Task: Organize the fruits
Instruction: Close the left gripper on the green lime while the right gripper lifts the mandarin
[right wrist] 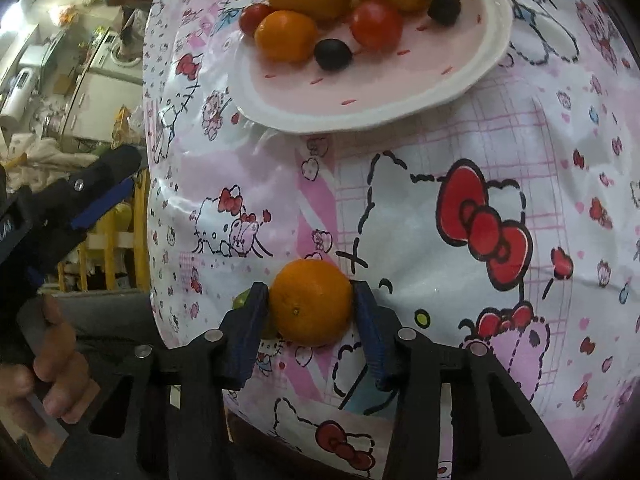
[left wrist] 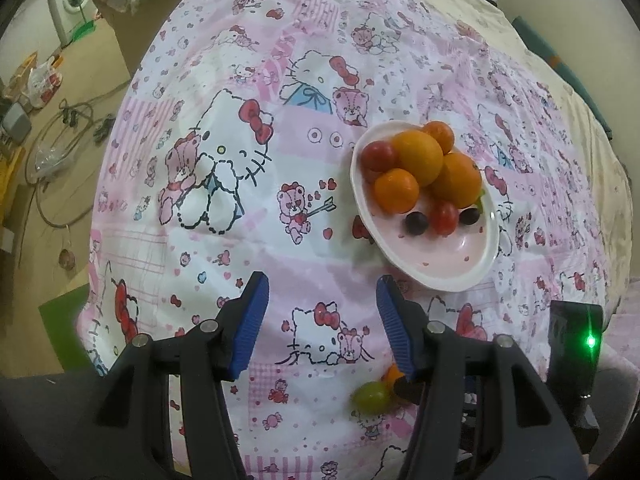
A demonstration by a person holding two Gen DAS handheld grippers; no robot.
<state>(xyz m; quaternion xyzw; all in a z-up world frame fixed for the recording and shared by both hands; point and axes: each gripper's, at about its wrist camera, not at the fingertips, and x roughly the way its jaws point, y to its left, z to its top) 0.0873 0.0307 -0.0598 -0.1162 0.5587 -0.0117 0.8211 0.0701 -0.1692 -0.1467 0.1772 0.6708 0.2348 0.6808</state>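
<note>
Orange (right wrist: 310, 304) clamped in right gripper (right wrist: 311, 300) near table's front edge, likely bound for plate (right wrist: 360, 116). Left gripper (left wrist: 322, 300) hovers empty, tongs apart, clear of the work.

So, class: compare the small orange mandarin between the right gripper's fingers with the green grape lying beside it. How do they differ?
The small orange mandarin is larger and orange; the green grape is smaller and green. The mandarin is clamped between the right gripper and its blue fingers; the grape lies loose, ungripped. Both are round and sit on the pink cartoon-print cloth, off the white plate.
</note>
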